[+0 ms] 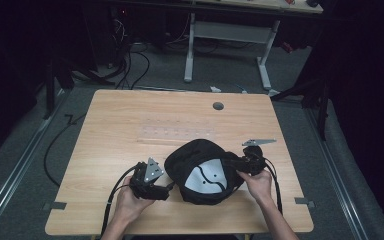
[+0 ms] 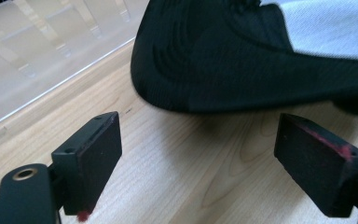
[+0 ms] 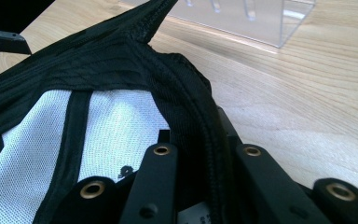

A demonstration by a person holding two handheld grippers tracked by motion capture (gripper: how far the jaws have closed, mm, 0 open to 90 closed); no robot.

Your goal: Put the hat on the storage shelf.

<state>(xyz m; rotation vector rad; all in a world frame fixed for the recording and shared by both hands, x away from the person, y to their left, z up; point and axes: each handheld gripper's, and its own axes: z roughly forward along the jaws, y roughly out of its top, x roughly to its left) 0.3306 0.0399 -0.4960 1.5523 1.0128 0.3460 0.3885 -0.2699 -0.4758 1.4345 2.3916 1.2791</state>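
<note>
No legible text on anything

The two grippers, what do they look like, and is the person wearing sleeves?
Both are black handheld tools. The left gripper carries a grey three-cornered plate with small holes on top, the right gripper a similar plate, and a black cable trails back from each. Up close, the left gripper's fingers are blocky black pads with red flecks on them, and brass-ringed holes mark the arms behind. The forearms are bare, with no sleeves in view.
</note>
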